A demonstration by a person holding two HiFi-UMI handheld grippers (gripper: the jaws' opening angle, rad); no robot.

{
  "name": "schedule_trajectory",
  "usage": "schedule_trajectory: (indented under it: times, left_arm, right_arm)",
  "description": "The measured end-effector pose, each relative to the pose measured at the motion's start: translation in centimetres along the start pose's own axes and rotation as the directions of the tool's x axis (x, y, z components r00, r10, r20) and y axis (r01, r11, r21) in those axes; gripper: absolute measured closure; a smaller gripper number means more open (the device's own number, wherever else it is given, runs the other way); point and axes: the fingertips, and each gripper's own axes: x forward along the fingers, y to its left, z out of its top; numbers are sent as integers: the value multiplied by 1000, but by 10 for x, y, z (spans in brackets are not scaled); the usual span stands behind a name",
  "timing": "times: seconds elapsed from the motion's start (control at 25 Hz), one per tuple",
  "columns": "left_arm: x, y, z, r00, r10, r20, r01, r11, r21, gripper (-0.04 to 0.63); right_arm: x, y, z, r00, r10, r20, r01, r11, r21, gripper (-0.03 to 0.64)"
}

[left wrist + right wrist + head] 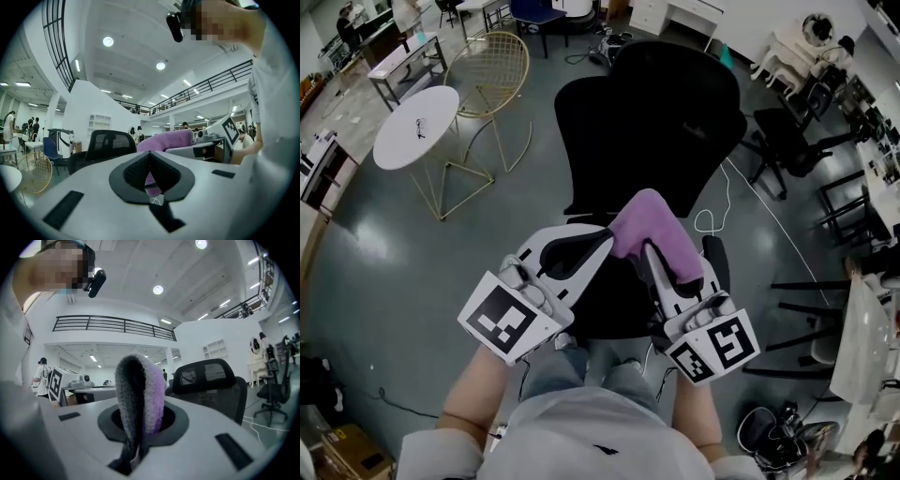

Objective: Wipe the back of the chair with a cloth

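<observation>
chair: a black office chair standing just ahead of the person, with its backrest beyond both tools. the purple cloth is held up over the seat, near the backrest but not touching it as far as the head view shows. so wiping looks not yet begun, and the whole back is left to do.

the right gripper is clamped on the cloth, which stands up from its jaws in a folded loop. the left gripper sits just beside it, its jaws drawn into a narrow slit with a bit of purple in it. it seems to nip the cloth's edge.

no readable writing: the cubes carry only black-and-white square patterns. a small mark on the backrest and another on the round white table are too small to read.
</observation>
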Motion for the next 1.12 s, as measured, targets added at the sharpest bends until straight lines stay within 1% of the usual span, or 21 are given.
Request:
schedule_trajectory:
  times: [0.28,0.56,0.8,1.12]
  left_arm:
    - [0,19,-1,999,-43,26,43,999,1,583]
    - [7,31,3,998,-50,46,50,999,2,583]
    - [18,42,6,999,-32,43,32,999,-6,583]
    - [41,69,5,999,21,42,-21,1000,0,583]
  right_arm:
    - [15,0,-4,999,-48,-4,48,999,4,569]
    - [28,-17,1,996,-91,-4,91,996,3,569]
    - [47,-45,6,994,-107,-4,107,994,13,569]
    - [80,-86,16,996,-92,-12,92,996,2,569]
